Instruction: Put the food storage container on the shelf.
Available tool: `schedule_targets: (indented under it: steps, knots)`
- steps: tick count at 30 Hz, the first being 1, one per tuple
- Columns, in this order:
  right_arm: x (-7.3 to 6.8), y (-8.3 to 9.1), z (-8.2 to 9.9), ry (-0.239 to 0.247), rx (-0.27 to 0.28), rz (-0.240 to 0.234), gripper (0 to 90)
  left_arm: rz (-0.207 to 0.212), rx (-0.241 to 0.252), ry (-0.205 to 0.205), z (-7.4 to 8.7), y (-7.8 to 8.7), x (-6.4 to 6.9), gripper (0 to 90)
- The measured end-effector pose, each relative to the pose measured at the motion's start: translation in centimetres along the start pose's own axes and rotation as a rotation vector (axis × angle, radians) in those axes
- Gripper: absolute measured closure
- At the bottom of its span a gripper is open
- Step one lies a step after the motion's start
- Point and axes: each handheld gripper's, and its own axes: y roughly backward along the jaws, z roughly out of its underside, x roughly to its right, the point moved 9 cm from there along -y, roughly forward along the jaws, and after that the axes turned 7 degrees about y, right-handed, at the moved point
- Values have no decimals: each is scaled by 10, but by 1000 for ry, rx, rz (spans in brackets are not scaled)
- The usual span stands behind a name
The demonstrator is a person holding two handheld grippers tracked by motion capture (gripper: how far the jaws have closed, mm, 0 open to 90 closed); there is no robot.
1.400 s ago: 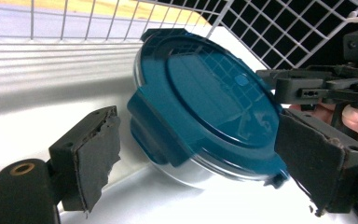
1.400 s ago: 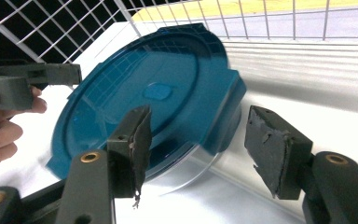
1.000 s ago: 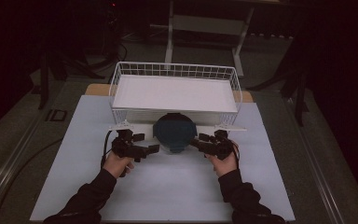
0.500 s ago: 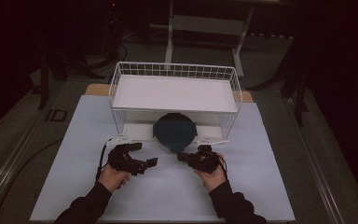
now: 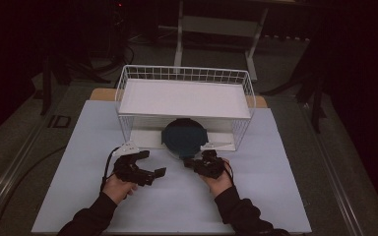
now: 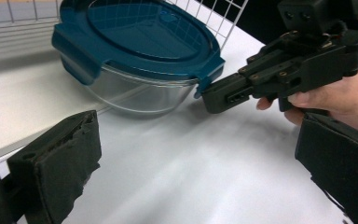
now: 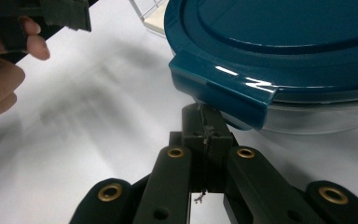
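container: glass bowl [image 5: 184,142] with teal lid [image 6: 144,35], sitting half under the wire rack [image 5: 185,78]
right gripper [image 5: 193,162]: jaws clenched, empty, tips right under the lid's clip tab [image 7: 223,88]
left gripper [image 5: 153,164]: jaws wide apart, nothing in them, just beside the bowl

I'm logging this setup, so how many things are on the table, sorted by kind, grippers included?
Glass container with teal lid: 1
White wire basket: 1
White board lying across the basket: 1
Hand-held grippers: 2, left gripper, right gripper
Total: 5
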Motion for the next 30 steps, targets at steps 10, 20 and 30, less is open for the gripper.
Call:
schedule_targets:
  steps: [10,20,30]
  knots:
    - [6,-9,-9,-2,5,13,898,-11,11,-16,0,0,0,6]
    - [18,-20,-21,-25,16,17,897,-8,19,-19,0,1,0,6]
    - [32,-27,-31,-56,31,42,897,-7,25,-12,1,3,-2,7]
